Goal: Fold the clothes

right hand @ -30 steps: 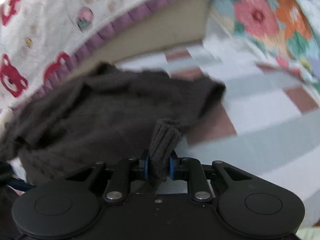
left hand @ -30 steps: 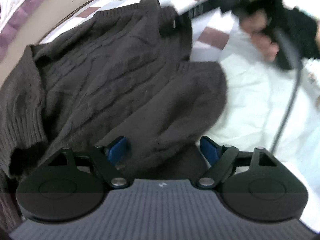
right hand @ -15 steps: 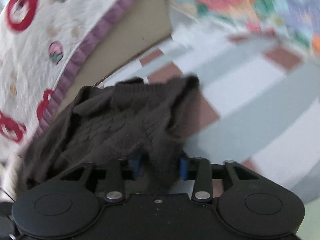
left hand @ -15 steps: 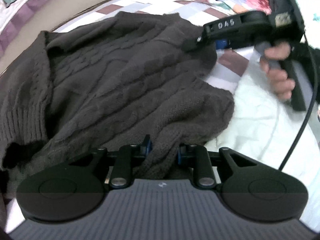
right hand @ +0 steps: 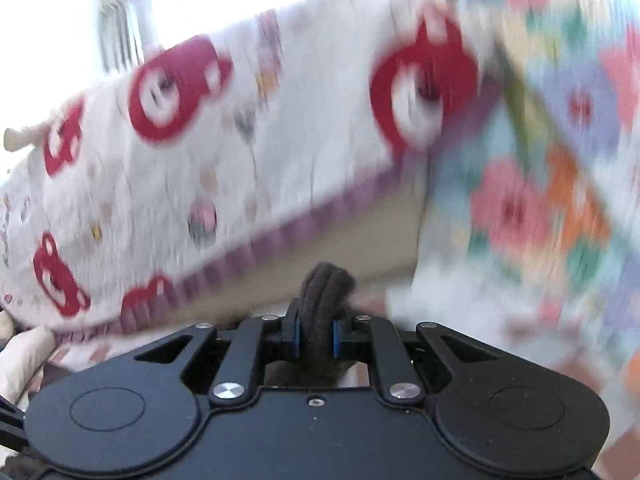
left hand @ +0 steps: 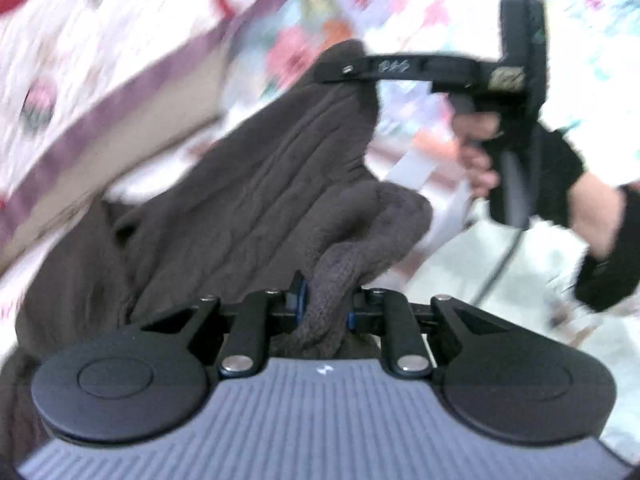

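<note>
A dark brown cable-knit sweater (left hand: 260, 184) hangs lifted off the bed, stretched between both grippers. My left gripper (left hand: 324, 300) is closing its jaws on a thick bunched fold of the knit, and the blue pads press on it. In the left wrist view my right gripper (left hand: 340, 68) holds the sweater's upper edge higher up, with a person's hand (left hand: 480, 160) on its handle. In the right wrist view my right gripper (right hand: 316, 332) is closing its jaws on a ribbed fold of the sweater (right hand: 324, 292), which sticks up between the pads. Both views are blurred by motion.
A white quilt with red bear prints and a purple border (right hand: 200, 160) stands behind. A floral cover (right hand: 540, 184) fills the right. Pale bed sheet (left hand: 500, 280) lies below, and a black cable (left hand: 500, 264) trails from the right gripper's handle.
Both grippers opened, then closed on thicker folds of the sweater. Both have risen, lifting the sweater off the bed; the views now tilt up toward the quilt.
</note>
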Available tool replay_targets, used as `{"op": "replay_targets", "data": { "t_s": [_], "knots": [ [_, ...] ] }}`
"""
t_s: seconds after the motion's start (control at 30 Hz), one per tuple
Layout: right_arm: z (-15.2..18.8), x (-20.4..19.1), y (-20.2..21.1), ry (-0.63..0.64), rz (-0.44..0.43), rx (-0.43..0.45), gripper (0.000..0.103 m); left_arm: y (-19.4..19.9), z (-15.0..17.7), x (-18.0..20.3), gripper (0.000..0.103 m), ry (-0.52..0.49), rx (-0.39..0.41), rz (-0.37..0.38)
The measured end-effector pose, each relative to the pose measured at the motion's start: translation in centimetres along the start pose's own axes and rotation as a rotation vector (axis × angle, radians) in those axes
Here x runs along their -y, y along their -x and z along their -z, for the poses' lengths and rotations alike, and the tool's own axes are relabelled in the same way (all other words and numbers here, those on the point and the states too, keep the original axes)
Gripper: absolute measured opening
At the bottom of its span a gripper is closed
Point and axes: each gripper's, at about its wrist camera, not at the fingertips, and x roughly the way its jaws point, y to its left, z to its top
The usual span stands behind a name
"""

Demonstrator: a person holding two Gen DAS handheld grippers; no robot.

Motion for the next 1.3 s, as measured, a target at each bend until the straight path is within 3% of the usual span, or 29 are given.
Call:
{"op": "replay_targets", "data": {
  "t_s": [0.1, 0.17, 0.23, 0.3, 0.37, 0.43, 0.5, 0.6, 0.77, 0.93, 1.07, 1.27, 1.3],
  "knots": [
    [-3.0, 0.7, 2.8, 0.073, 0.092, 0.083, 0.014, 0.4, -2.8, 2.4, 0.017, -0.030, 0.037, 0.115],
    [-3.1, 3.2, 2.9, 0.089, 0.188, 0.022, 0.015, -0.9, -3.9, 4.1, 0.024, -0.039, 0.035, 0.175],
    [-2.3, 6.1, 2.2, 0.079, 0.279, -0.067, 0.019, -4.9, -3.3, 5.2, 0.045, -0.017, -0.044, 0.117],
    [0.5, 9.3, 1.0, 0.037, 0.368, -0.192, 0.023, -7.8, -1.8, 5.5, 0.045, 0.023, -0.131, 0.082],
    [3.1, 10.9, 1.1, 0.002, 0.446, -0.264, 0.027, -8.8, -0.1, 5.0, 0.047, 0.066, -0.161, 0.070],
    [4.7, 11.3, 2.7, 0.003, 0.456, -0.281, 0.029, -8.0, 1.6, 3.5, 0.055, 0.112, -0.168, 0.051],
    [5.6, 11.1, 4.2, 0.009, 0.447, -0.279, 0.044, -7.0, 3.1, 1.5, 0.057, 0.156, -0.173, 0.016],
    [5.8, 10.0, 5.3, 0.009, 0.396, -0.279, 0.044, -4.7, 5.5, -2.3, 0.058, 0.227, -0.171, -0.085],
    [5.5, 4.6, 4.4, 0.087, 0.218, -0.269, 0.050, -0.3, 9.6, -9.0, 0.058, 0.384, -0.155, -0.271],
    [5.4, -1.6, 2.1, 0.165, 0.019, -0.274, 0.058, 4.7, 13.1, -12.7, 0.061, 0.508, -0.110, -0.437],
    [6.3, -7.2, -0.7, 0.219, -0.094, -0.285, 0.060, 6.7, 14.6, -13.6, 0.062, 0.527, -0.067, -0.514],
    [8.0, -13.9, -4.4, 0.250, -0.254, -0.362, 0.060, 7.5, 16.7, -14.5, 0.066, 0.515, -0.013, -0.517],
    [7.8, -14.4, -5.0, 0.244, -0.285, -0.391, 0.039, 7.5, 17.0, -14.7, 0.066, 0.511, -0.007, -0.510]
  ]
}}
